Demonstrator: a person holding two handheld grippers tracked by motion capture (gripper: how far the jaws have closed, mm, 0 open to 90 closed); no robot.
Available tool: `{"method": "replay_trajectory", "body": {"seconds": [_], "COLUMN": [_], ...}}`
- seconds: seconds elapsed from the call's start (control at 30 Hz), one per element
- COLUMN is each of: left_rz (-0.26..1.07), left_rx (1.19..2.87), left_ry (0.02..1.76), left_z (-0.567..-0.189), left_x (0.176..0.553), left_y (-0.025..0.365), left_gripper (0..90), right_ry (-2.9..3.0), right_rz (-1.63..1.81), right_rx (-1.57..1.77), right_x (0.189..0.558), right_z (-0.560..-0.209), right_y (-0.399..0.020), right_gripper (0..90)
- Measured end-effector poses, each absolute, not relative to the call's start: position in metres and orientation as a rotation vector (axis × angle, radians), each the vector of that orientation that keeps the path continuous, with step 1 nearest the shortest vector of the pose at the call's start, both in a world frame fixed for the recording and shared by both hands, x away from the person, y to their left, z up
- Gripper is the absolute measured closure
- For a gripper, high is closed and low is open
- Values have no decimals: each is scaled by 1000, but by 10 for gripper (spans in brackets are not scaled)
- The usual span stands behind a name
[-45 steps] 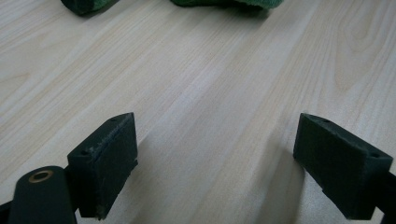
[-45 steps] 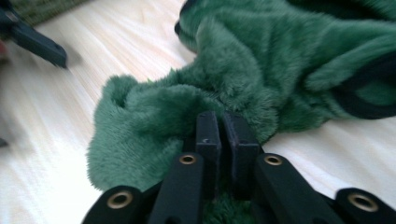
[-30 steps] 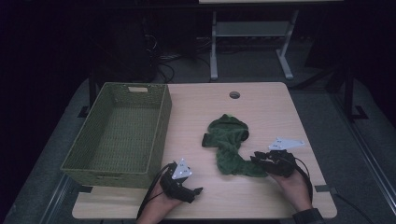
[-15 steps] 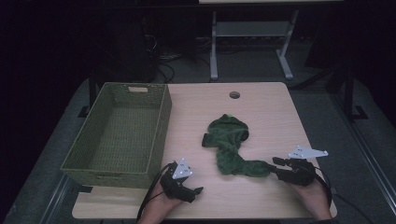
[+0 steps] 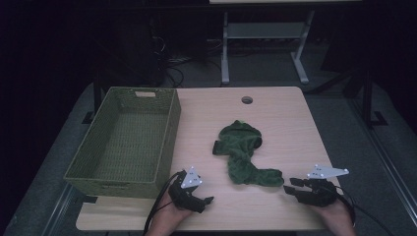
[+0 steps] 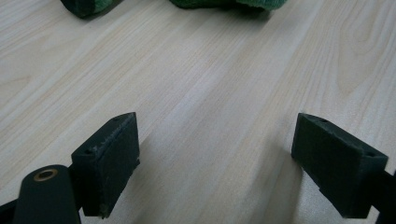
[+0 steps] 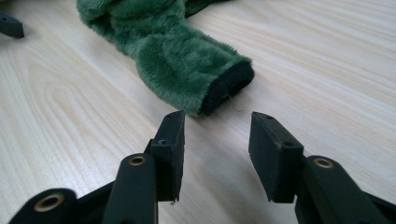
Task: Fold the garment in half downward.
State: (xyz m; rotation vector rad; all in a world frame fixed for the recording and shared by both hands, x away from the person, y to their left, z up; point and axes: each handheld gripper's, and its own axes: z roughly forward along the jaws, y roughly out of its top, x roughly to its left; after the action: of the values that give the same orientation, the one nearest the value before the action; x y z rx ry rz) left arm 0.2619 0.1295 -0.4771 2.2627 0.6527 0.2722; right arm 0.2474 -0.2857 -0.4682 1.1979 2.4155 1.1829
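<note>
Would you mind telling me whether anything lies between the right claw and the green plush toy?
Nothing visible does: the right claw is open, facing the green plush toy's dark-rimmed end, with bare table in the gap.

- Basket (image 5: 123, 142) walls off the worktop (image 5: 290, 128) at 9 o'clock.
- Green cloth (image 5: 243, 152) lies mid-worktop; bare wood at 12 and 3 o'clock.

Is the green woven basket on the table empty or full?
Empty. In the high view the basket shows only its bare woven floor, and the green plush cloth lies outside it on the table.
</note>
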Motion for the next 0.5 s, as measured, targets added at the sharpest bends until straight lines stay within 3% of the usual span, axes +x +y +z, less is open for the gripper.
{"method": "replay_trajectory", "body": {"seconds": [0.4,0.5], "left_rz": [272,271], "left_rx": [2264,2263], "left_ry": [652,652], "left_z": [-477,-477], "left_x": [262,262], "left_y": [129,129], "left_gripper": [145,145], "right_ry": [2459,2462], "right_rz": [1221,1221], "right_rx": [1182,1197], "right_x": [255,258], "right_z": [-473,-474], "right_y": [-279,-278], "right_gripper": [638,701]}}
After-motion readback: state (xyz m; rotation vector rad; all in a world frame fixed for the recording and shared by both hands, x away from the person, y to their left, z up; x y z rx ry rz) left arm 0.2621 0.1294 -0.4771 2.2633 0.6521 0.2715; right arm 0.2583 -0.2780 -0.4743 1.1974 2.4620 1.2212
